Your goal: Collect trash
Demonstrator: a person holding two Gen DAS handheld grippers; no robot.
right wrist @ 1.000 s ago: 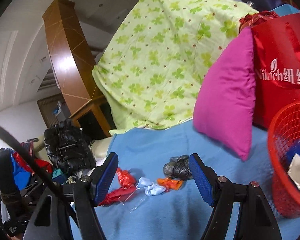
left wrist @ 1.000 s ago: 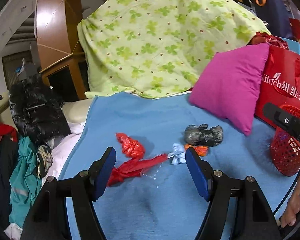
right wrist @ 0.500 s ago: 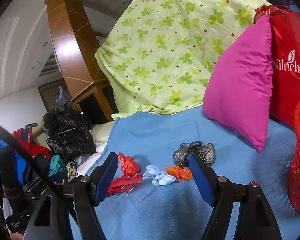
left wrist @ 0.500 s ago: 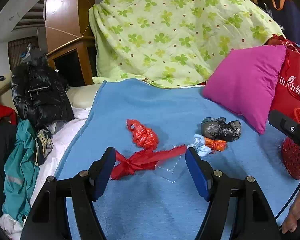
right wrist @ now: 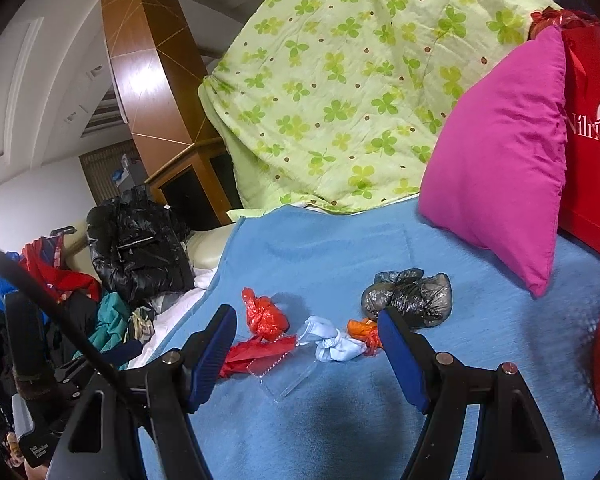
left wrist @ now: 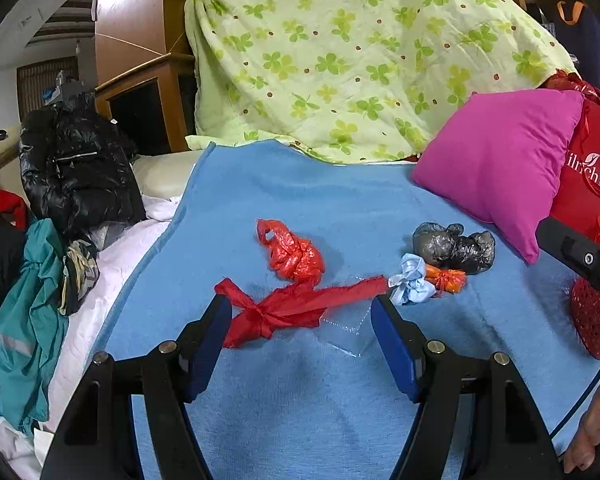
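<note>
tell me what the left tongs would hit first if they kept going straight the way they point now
Most likely the red ribbon, which lies on the blue blanket right between the open left tongs. The clear plastic piece sits beside it, so depth leaves some doubt which comes first.

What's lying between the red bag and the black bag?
In the left wrist view, between the red bag and black bag: only bare blue blanket.

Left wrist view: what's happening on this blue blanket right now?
A person is clearing trash from a blue blanket. The left hand-held gripper is open, empty, straddling a knotted red ribbon. The right hand-held gripper is also open and empty. A crumpled red plastic bag, a grey plastic bag and a red mesh basket lie beyond.
</note>
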